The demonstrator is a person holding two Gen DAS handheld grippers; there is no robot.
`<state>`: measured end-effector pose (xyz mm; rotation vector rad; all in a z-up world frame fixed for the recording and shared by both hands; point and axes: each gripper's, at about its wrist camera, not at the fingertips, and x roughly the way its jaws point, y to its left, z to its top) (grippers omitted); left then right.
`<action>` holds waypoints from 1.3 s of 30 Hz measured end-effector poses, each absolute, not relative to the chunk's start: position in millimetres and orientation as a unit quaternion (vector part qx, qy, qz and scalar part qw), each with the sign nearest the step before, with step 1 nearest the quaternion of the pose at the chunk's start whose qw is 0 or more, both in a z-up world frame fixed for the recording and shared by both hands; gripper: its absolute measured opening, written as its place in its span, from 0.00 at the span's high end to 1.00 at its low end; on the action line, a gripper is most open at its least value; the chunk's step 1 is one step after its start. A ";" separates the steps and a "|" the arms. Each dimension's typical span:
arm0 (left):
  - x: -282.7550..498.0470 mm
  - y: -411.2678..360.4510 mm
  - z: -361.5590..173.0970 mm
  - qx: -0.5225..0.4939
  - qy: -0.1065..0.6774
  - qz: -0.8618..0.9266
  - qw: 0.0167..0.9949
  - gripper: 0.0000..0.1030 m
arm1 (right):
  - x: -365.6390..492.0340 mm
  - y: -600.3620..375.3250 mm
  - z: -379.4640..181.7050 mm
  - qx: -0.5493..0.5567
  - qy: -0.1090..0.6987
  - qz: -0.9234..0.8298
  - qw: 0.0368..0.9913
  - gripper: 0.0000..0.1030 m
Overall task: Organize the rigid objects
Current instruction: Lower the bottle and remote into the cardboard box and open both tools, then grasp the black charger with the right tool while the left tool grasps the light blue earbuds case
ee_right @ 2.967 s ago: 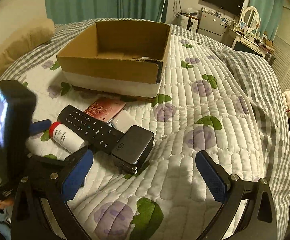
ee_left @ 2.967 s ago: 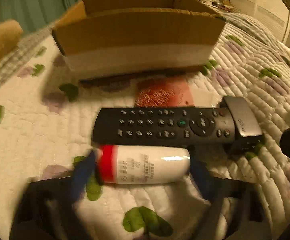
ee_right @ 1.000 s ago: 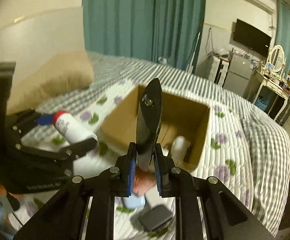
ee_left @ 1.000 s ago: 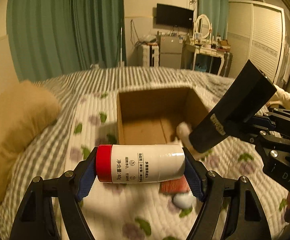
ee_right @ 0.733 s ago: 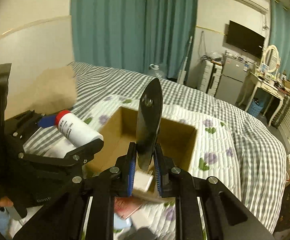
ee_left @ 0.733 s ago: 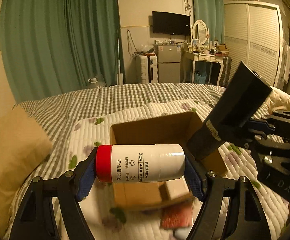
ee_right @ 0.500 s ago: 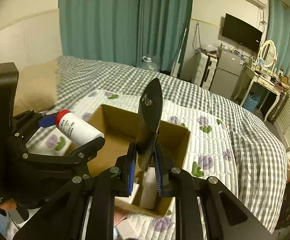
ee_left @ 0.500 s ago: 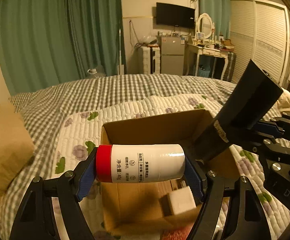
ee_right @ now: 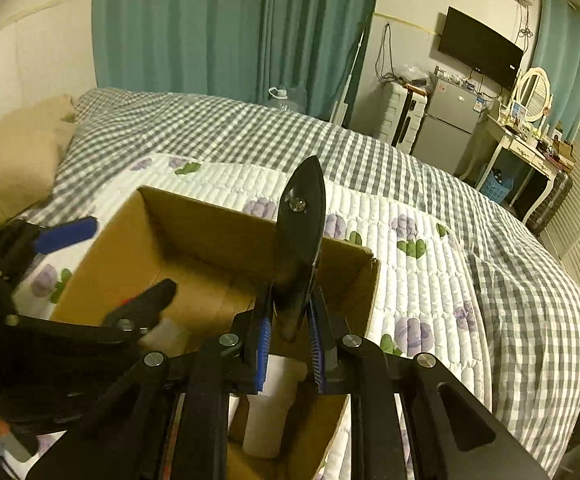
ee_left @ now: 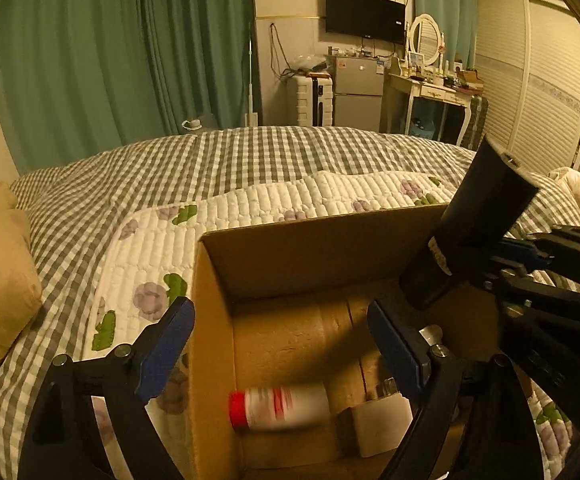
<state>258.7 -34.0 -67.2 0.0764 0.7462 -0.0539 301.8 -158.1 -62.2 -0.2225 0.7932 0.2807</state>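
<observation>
left claw (ee_left: 280, 344) spread wide above the cardboard box (ee_left: 290, 248), gripping nothing. white bottle with red cap (ee_left: 280, 404) lying on its side on the box floor, blurred, next to a white block (ee_left: 381, 426). right claw (ee_right: 288, 344) clamped narrow on the black remote (ee_right: 299, 236), held on end over the box's right part. box resting on the quilted bed (ee_right: 421, 240).
</observation>
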 end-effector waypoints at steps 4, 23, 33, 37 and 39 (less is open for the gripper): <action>242.8 -28.8 -55.4 0.036 0.352 -0.025 0.935 0.12 | 301.9 -160.2 -54.8 -0.078 0.378 0.150 0.910 0.72; 99.5 -8.5 -35.7 0.025 0.330 -0.027 0.943 0.01 | 138.7 -196.5 9.0 -0.070 0.335 0.128 0.931 0.05; 66.8 -13.7 -87.8 0.024 0.376 -0.028 0.926 0.01 | 113.7 -182.9 -109.8 -0.136 0.462 0.160 0.861 0.05; 70.7 -18.3 -105.9 0.032 0.395 -0.023 0.918 0.01 | 125.7 -178.9 -152.9 -0.156 0.518 0.156 0.826 0.05; 72.8 -20.5 -112.3 0.035 0.400 -0.020 0.916 0.01 | 128.8 -176.2 -163.5 -0.163 0.534 0.162 0.814 0.05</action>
